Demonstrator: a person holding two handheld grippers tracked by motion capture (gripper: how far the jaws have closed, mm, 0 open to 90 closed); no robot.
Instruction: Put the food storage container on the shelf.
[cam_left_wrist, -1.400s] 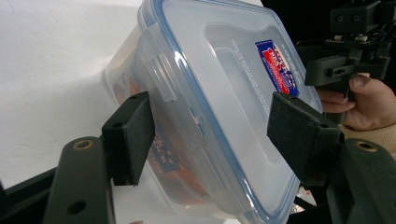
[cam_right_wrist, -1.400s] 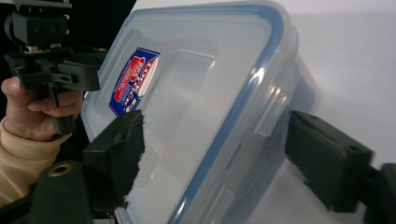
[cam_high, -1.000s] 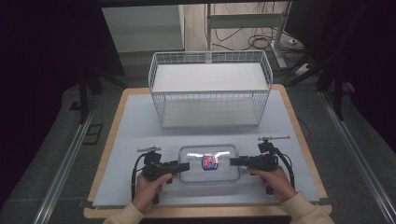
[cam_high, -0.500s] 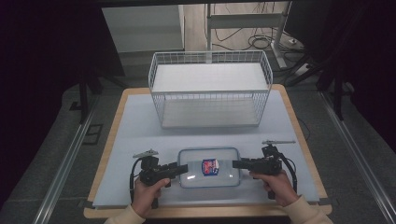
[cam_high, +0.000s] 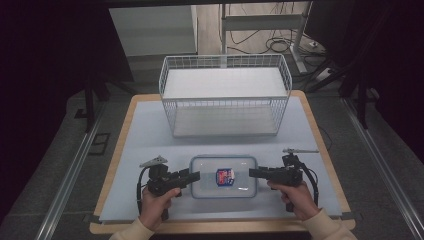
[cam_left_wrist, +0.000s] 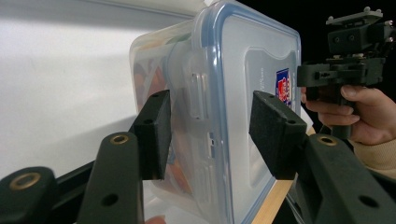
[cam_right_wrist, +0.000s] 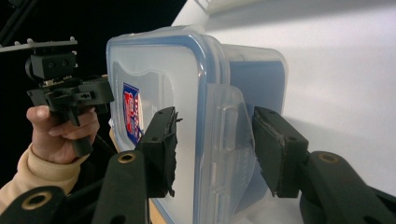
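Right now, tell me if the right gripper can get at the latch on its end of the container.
Probably yes. The right gripper has its fingers either side of the latch at the end of the container. Its jaws have just been closing, with only that flap between them, seemingly not yet pressing.

A wood-edged table (cam_high: 310, 107) stands on grey floor (cam_high: 55, 165), dark surroundings, cables (cam_high: 280, 46) behind.

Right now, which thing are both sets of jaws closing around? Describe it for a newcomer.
On the pale mat, nearer the person than the white wire basket, lies a clear plastic container. It has a blue-rimmed snap lid and a red-and-blue sticker on top.
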